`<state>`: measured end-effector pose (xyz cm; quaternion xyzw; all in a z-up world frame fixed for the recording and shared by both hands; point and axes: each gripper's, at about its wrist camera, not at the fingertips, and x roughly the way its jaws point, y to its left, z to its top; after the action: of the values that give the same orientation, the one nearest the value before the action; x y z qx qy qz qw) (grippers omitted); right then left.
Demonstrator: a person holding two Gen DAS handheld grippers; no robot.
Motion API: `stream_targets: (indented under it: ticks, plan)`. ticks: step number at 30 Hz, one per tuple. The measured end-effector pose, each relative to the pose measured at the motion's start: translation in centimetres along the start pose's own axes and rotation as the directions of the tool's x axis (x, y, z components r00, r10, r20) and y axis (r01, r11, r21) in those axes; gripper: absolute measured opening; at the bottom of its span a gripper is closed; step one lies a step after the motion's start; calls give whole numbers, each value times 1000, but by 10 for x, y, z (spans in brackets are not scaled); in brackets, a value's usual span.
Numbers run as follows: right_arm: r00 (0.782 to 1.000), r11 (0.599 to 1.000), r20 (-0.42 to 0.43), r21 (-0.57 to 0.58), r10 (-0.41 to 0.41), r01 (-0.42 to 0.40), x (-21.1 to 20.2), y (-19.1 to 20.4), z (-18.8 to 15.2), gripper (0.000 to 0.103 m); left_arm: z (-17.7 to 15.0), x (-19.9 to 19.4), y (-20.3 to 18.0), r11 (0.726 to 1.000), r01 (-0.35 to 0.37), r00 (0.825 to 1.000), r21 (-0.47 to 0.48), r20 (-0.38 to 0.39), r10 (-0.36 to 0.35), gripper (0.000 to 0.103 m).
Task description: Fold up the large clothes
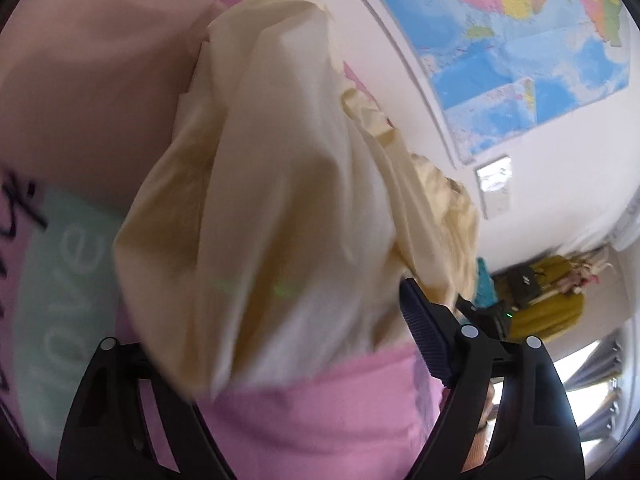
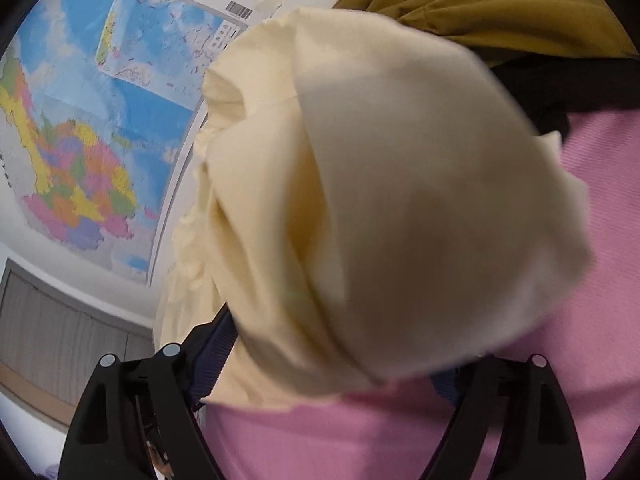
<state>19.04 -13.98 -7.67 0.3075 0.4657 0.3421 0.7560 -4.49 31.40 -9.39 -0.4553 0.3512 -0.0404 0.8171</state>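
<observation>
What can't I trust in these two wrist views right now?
- Left wrist: the crumpled cream fabric garment is motion-blurred and covers the left gripper's left finger.
- Right wrist: the same cloth hides the right gripper's fingertips.
- Both views: the garment's type and edges are unclear.

Wall map (image 1: 520, 32), perhaps pink bedding (image 2: 600, 200)

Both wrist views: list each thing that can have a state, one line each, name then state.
cream garment: bunched and creased, unfolded, lying on the pink cover, no fingers pressing it.
left gripper: open, fingers either side of the cloth's near edge.
right gripper: open, cloth draped over the gap.
pink cover: spread flat under the garment.
olive garment: heaped, unfolded.
wall map: hung flat.
</observation>
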Motion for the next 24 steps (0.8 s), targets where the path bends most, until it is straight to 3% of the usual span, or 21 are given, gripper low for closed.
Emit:
stream_targets:
  ticks: [1,2,3,6,8,13,17,19,22,24]
  plan:
    - [1000,1000,1,-11,-7,7,4,3,1,71,2,1,0,1000,12,1000,1,7,-12,75]
    - [1000,1000,3,-17,-9,9,6,4,2,54,3,3,0,999,33,999,-6,16,-33,70]
    - [1000,1000,6,-23,12,-12,6,5,2,39,4,4,1,999,46,999,-16,21,-46,56]
    - [998,996,14,-58,63,-62,-11,12,4,19,4,-3,-11,999,47,998,22,39,-48,35]
    - [996,990,27,-117,84,-80,-27,28,4,16,2,-15,-28,996,32,998,79,59,-36,30]
    - [980,952,67,-255,189,-166,-87,63,-12,15,-15,-57,-69,973,71,992,219,86,-92,28]
    - [974,934,29,-290,226,-208,-133,60,-50,16,-58,-83,-73,946,124,990,298,26,-138,29]
    - [985,944,-7,-284,171,-166,-135,49,-70,17,-82,-80,-65,940,112,994,323,-28,-109,32]
    - [995,973,-97,-230,11,-33,-119,20,-92,28,-117,-65,-44,940,35,993,340,-117,5,39]
    - [989,981,-128,-187,-78,53,-112,1,-100,44,-123,-69,-39,943,23,992,333,-121,18,42]
